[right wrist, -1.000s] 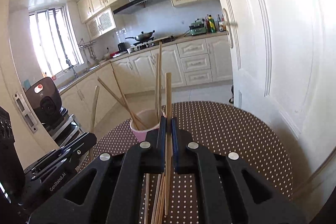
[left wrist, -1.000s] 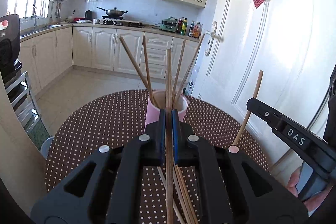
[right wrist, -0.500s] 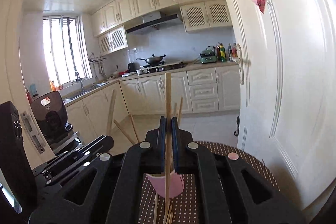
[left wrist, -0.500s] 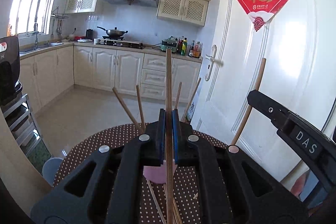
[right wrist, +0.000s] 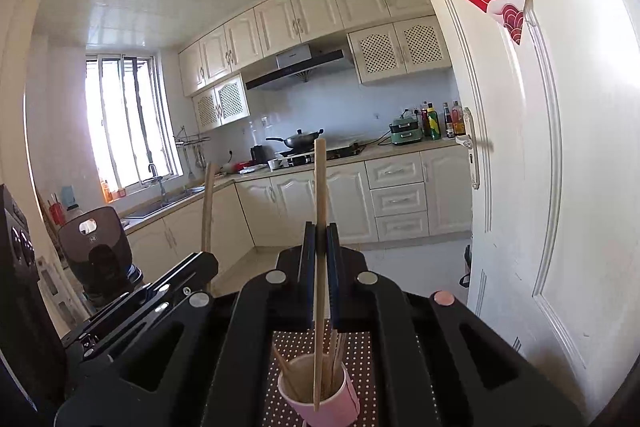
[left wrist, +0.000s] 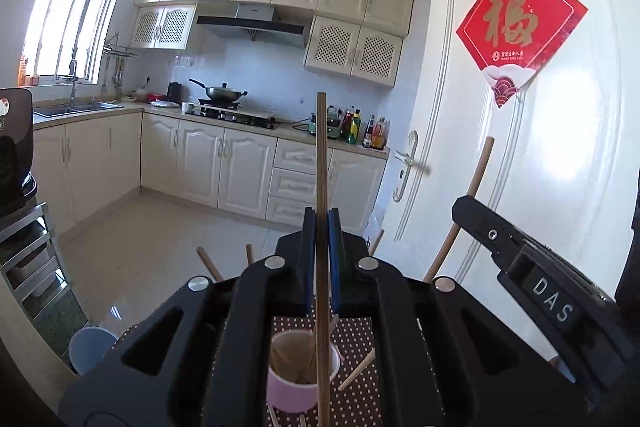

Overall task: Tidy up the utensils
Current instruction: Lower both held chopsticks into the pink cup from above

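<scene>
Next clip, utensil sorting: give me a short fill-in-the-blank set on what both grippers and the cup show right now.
1. The left gripper is shut on a single ____.
2. The cup under the right gripper is ____ in colour.
3. The cup stands on a brown tablecloth patterned with white ____.
4. In the right wrist view, the lower end of the right gripper's chopstick lies over the cup's ____.

Missing words: chopstick; pink; dots; opening

Wok [left wrist: 224, 93] on stove; red door-hanging [left wrist: 516, 27].
</scene>
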A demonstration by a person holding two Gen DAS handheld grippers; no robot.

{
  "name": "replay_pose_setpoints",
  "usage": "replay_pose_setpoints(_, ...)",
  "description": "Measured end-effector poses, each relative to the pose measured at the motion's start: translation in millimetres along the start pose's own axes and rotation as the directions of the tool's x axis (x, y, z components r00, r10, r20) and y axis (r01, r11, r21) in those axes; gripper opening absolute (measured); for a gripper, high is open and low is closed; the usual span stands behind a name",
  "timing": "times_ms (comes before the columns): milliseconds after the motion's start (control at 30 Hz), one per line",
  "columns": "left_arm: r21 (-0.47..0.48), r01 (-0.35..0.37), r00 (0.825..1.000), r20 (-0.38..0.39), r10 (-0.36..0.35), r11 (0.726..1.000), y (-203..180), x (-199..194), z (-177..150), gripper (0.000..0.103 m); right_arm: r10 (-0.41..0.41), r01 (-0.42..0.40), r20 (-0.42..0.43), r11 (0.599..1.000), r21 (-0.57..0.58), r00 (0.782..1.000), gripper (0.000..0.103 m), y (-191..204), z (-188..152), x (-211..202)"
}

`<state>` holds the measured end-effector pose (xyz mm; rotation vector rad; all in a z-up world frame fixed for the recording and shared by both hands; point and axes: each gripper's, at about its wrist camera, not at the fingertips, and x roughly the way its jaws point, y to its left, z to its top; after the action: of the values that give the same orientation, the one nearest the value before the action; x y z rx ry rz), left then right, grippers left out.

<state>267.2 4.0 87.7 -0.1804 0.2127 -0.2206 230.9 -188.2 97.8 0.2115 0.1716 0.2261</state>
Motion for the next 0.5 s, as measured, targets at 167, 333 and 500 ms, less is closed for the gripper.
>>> replay_pose_setpoints(167,0.001,-0.017,1.0,-0.003,0.017,1.0,0.4,22.7,2.0,0.007,-0.001,0.002,-0.014,1.0,0.026,1.0,0.004,-8.7,-2.2,17.8)
replay_pose_setpoints(333,-0.02,-0.047,0.999,0.008,0.047,0.999,9.5,43.9,-1.6,0.007,-0.015,0.017,-0.047,0.999,0.032,0.999,0.004,-12.8,-5.9,37.8)
replay_pose_setpoints(500,-0.051,-0.068,0.997,0.029,0.07,0.996,21.8,56.4,-4.4,0.007,-0.018,0.02,-0.098,1.0,0.024,0.995,0.004,-9.4,-13.2,57.7)
